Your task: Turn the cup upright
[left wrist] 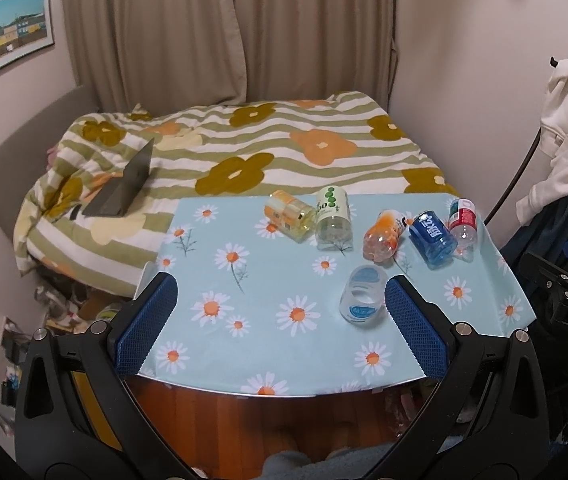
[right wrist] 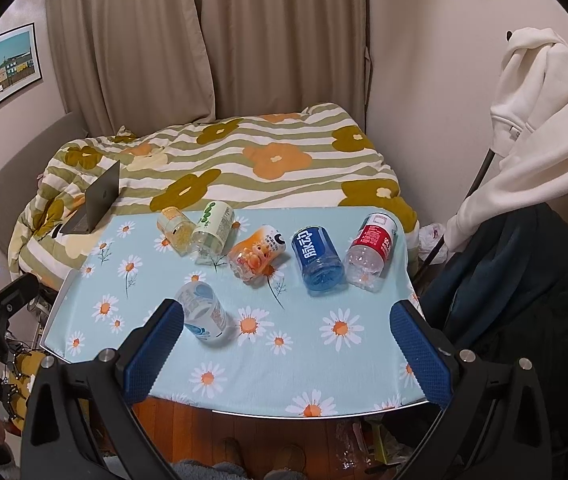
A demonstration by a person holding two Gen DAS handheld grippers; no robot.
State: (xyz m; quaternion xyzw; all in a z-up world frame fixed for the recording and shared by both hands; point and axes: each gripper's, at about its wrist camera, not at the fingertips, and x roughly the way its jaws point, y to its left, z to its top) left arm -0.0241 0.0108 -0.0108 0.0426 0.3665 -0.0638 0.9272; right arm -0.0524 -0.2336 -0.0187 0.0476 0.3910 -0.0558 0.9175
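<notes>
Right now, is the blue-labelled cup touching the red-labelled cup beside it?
Touching. In the right wrist view the blue-labelled cup and the red-labelled cup lie side by side on the daisy tablecloth, and their clear ends meet with no cloth showing between them.

Six cut-off plastic bottle cups, all tipped over on their sides on the daisy-print cloth. Closest one is a clear cup with a pale blue label [left wrist: 363, 295] [right wrist: 203, 314], lying by itself near the front edge. The other five make a rough row further back: a yellow-orange labelled clear cup [left wrist: 289, 214] [right wrist: 175, 229] touching a white cup with green dots [left wrist: 333, 216] [right wrist: 213, 229], then an orange printed cup [left wrist: 384, 235] [right wrist: 256, 253], then a deep blue labelled cup [left wrist: 433, 238] [right wrist: 316, 255] right beside a clear cup with a red label [left wrist: 463, 220] [right wrist: 369, 252].
</notes>
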